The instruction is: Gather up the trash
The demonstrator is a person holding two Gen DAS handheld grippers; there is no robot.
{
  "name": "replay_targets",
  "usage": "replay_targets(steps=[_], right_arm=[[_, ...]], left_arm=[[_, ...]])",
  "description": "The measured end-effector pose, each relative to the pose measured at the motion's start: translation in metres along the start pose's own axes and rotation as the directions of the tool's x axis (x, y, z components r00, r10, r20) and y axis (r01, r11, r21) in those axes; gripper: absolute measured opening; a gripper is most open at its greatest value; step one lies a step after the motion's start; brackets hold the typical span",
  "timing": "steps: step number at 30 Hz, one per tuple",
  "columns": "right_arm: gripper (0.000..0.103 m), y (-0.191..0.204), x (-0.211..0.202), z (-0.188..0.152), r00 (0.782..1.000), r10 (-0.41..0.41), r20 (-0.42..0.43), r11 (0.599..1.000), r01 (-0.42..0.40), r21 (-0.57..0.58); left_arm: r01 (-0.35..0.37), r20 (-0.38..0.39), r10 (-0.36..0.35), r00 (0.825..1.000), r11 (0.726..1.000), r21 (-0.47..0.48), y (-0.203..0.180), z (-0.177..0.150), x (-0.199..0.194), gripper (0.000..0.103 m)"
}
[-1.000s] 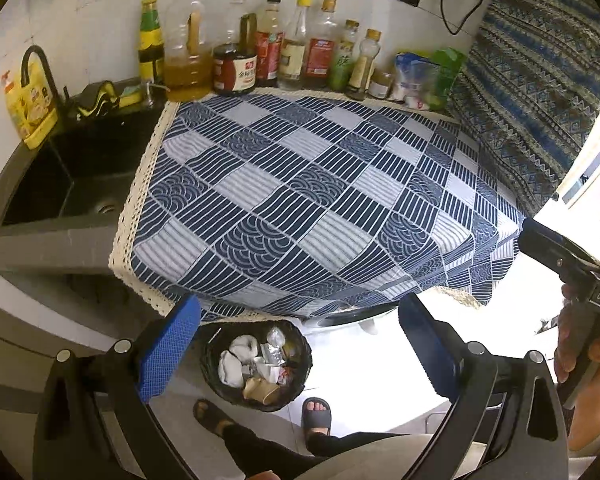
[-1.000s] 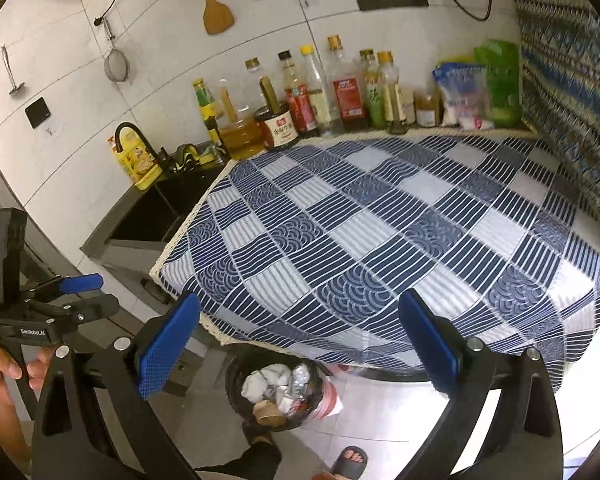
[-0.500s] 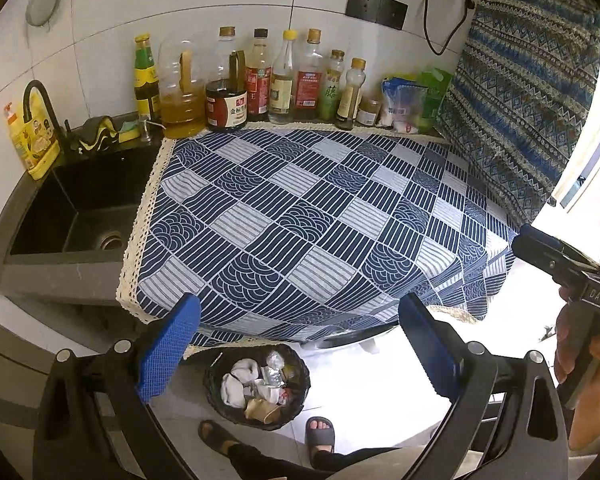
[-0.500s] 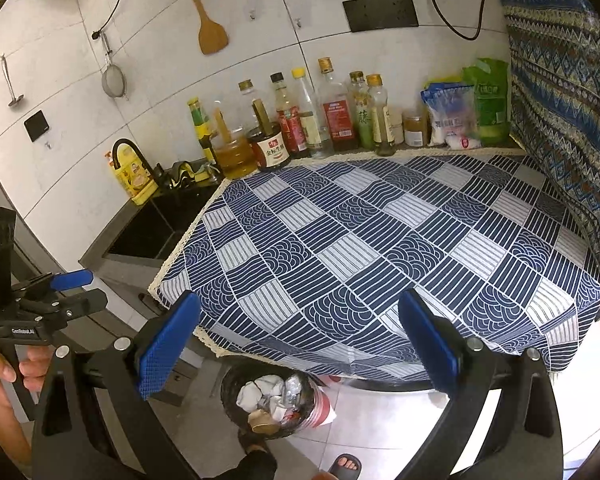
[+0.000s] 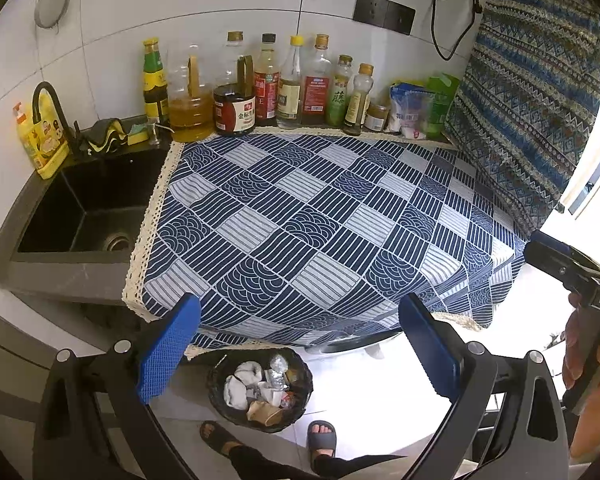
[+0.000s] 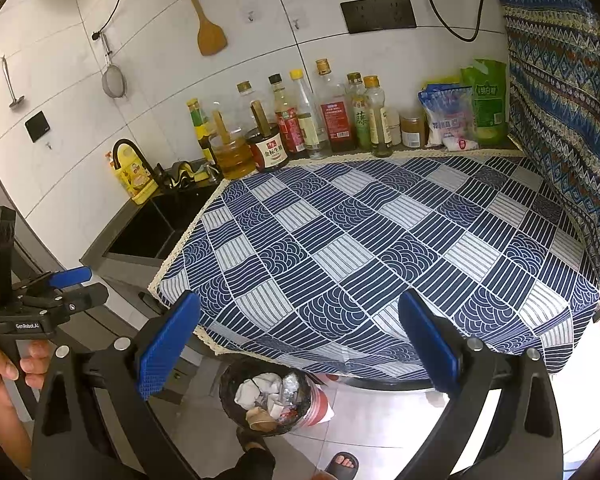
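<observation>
A black-lined trash bin stands on the floor below the counter's front edge, holding crumpled paper, foil and wrappers; it also shows in the right wrist view. My left gripper hovers above it, open, nothing between its blue pads. My right gripper is open too and holds nothing. Both sit in front of the counter covered by a blue patterned cloth, which has no loose trash on it.
Bottles of oil and sauce and snack bags line the back wall. A black sink lies at the left, a patterned hanging cloth at the right. The person's sandalled feet stand beside the bin.
Both grippers have risen and pulled back from the counter, so more wall shows and the bin looks smaller. Both stayed open and hold nothing.
</observation>
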State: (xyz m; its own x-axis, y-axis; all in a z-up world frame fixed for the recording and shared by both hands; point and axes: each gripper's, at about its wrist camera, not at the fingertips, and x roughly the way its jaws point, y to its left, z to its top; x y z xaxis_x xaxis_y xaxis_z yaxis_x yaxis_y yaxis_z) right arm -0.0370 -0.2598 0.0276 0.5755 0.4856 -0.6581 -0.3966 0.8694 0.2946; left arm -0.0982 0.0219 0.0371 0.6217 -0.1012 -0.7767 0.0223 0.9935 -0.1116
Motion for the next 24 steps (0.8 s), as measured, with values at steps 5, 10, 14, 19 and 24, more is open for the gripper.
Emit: replay_targets(steps=[5, 10, 14, 19, 24], right_arm=[[0.098, -0.0005, -0.0008, 0.001, 1.0, -0.001, -0.001, 1.0, 0.001, 0.002], [0.098, 0.0006, -0.0007, 0.0021, 1.0, -0.001, -0.004, 1.0, 0.001, -0.002], [0.098, 0.0021, 0.0019, 0.003, 1.0, 0.004, -0.012, 1.0, -0.004, 0.001], [0.098, 0.0039, 0.0056, 0.0025, 1.0, 0.003, -0.018, 1.0, -0.004, -0.006], [0.098, 0.0039, 0.0081, 0.0015, 1.0, 0.0, -0.023, 1.0, -0.001, -0.007]], left_arm=[[-0.004, -0.001, 0.004, 1.0, 1.0, 0.0, -0.0012, 0.0006, 0.001, 0.096], [-0.012, 0.0, 0.012, 1.0, 1.0, -0.007, -0.0003, 0.0023, 0.0007, 0.096], [-0.014, -0.001, 0.014, 1.0, 1.0, -0.01, 0.0008, 0.0032, 0.0002, 0.096], [-0.027, -0.002, 0.027, 1.0, 1.0, 0.001, -0.0006, 0.0029, 0.0006, 0.096], [-0.025, -0.004, 0.025, 1.0, 1.0, 0.006, -0.0023, 0.0023, 0.0015, 0.096]])
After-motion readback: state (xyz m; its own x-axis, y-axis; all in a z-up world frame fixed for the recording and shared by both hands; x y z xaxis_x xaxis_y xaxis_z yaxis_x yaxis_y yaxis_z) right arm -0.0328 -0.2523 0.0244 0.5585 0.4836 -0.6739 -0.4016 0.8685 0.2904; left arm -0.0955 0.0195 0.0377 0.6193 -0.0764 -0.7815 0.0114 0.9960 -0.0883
